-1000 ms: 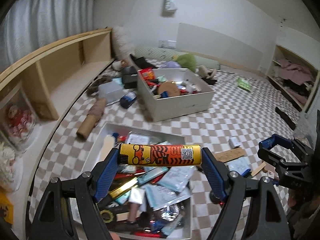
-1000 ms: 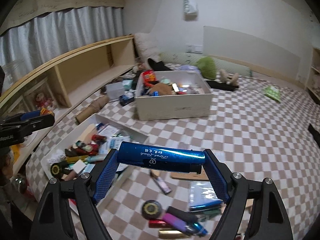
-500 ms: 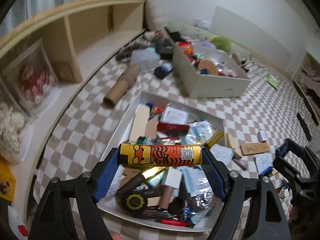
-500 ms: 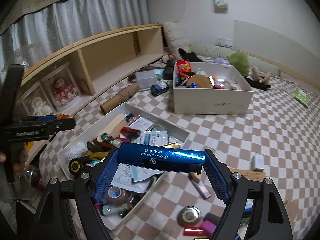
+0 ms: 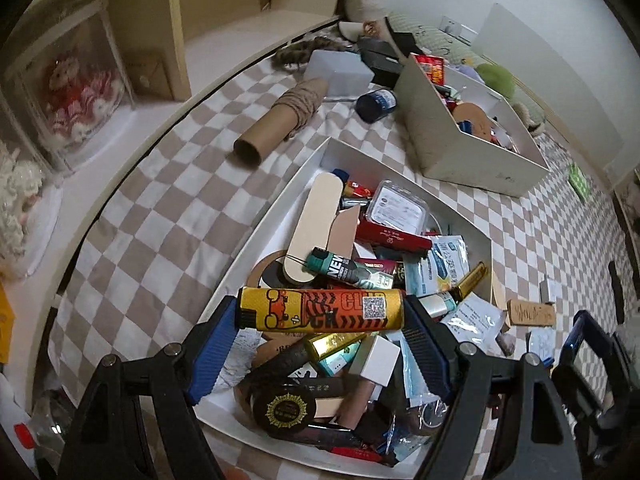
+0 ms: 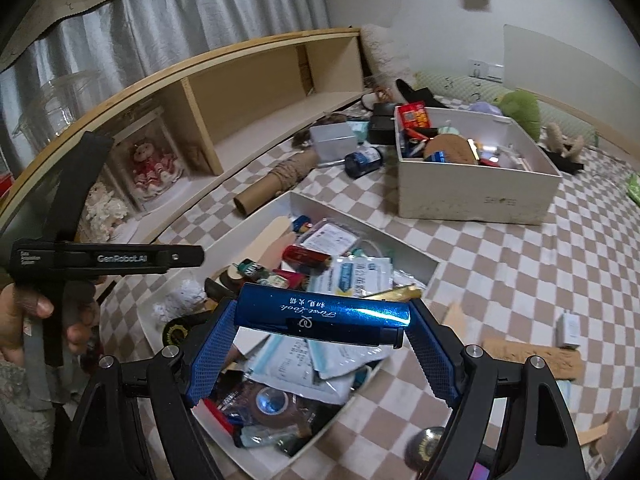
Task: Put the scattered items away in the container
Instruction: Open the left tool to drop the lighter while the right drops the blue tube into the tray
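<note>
L claw (image 5: 322, 312) pinching yellow tube (image 5: 320, 309) endwise, R claw (image 6: 320, 318) likewise on blue tube (image 6: 322, 314), both over heaped white tray (image 5: 280, 208) w/ R nearer its 3 o'clock rim; risk: tubes roll off pile onto checkered bed.

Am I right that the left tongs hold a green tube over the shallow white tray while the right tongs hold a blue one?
Not quite: the tube in the left tongs is yellow and orange, not green, as the left wrist view shows. It does hang over the shallow white tray, and the right tongs do hold a blue tube.
</note>
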The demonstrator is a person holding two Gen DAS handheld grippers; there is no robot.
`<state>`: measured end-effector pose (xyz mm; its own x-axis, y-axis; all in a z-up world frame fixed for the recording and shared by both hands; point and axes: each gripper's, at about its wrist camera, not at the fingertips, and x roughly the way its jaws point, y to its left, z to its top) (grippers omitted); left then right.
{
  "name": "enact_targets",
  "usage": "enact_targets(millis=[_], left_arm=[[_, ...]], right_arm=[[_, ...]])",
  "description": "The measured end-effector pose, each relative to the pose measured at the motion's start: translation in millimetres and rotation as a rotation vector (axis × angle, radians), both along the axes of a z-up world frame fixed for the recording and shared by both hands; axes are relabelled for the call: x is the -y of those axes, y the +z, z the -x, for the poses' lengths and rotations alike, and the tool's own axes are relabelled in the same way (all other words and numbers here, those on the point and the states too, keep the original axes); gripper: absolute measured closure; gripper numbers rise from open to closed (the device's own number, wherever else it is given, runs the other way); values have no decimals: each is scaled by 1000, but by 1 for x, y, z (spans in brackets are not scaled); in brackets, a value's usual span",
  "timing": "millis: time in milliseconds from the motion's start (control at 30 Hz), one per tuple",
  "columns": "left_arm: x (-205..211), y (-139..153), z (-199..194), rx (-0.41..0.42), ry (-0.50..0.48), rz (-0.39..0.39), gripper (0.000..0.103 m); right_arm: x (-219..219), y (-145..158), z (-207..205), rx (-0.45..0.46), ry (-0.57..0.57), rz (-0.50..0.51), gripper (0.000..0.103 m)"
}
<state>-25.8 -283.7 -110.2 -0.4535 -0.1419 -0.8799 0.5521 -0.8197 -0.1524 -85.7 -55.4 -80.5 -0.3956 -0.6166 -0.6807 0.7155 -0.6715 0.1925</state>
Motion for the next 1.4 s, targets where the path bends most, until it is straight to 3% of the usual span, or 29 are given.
enact_targets(millis=[167,233,267,967,1033,1100,1400], left_arm=[[3,-4,4,4,11,-24,21],[3,-4,4,2,14,-29,10],[3,-3,4,-3,16,-30,10],[5,14,-6,-49,11,1,10],[4,14,-5,-49,12,5,10],[3,14,-5,-50,10,4,10],[-7,19,-5,-58,-12,22,10]], right_arm=[[13,-3,2,6,17,-7,19],[17,-5,4,13,22,-9,19],[18,-6,5,18,24,-10,19],[57,-39,-8,83,154,-66,19],[54,-40,-4,97,135,-48,15],[50,-39,0,112,114,-30,4],[37,-37,7,118,75,-24,4]])
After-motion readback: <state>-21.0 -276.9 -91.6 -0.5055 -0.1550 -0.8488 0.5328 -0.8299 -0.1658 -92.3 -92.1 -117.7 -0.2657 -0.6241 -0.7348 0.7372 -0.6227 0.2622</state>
